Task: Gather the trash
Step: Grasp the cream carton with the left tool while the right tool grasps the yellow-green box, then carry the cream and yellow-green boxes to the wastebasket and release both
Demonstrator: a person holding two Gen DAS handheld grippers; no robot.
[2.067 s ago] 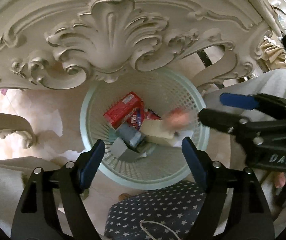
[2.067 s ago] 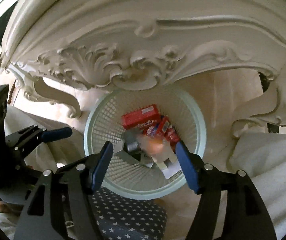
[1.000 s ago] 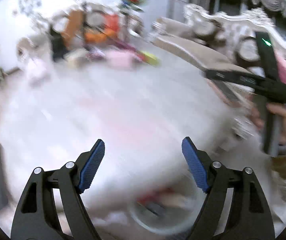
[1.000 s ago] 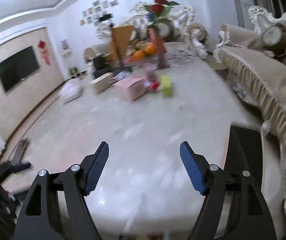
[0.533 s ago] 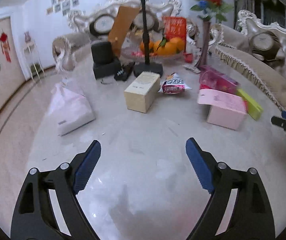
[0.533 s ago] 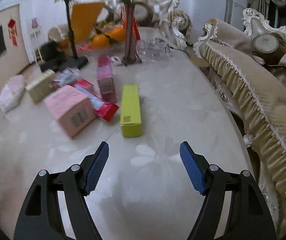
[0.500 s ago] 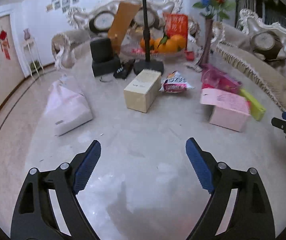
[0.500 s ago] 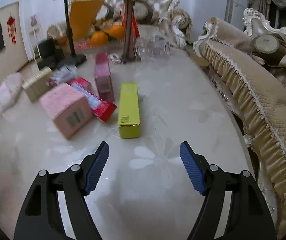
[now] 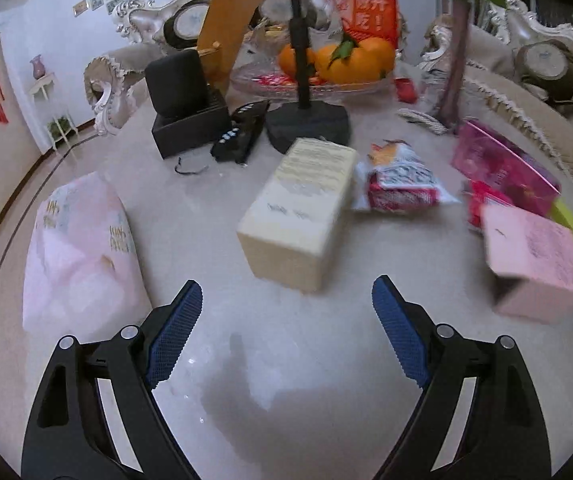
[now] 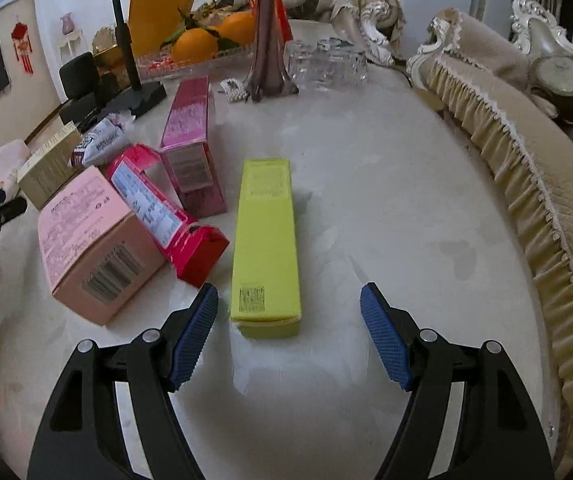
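So the yellow box [image 10: 267, 240] is lying flat on the pale desk [image 10: 386, 184], long side pointing away, and its near end is sitting just ahead of the right claw [image 10: 288, 336], roughly between the two blue pads but not touching either. That claw is gaping open and holding nothing. Just left of the yellow box a red carton [image 10: 166, 216] is leaning against a pink box [image 10: 90, 240], with a magenta box [image 10: 192, 140] behind them.

Over on the left claw [image 9: 286, 332], jaws are also standing wide with nothing in them. A beige box [image 9: 300, 212] is sitting ahead of it, apart from the pads, with a snack bag [image 9: 398, 188] just beside it and a pink tissue pack [image 9: 78, 248] off to the left.
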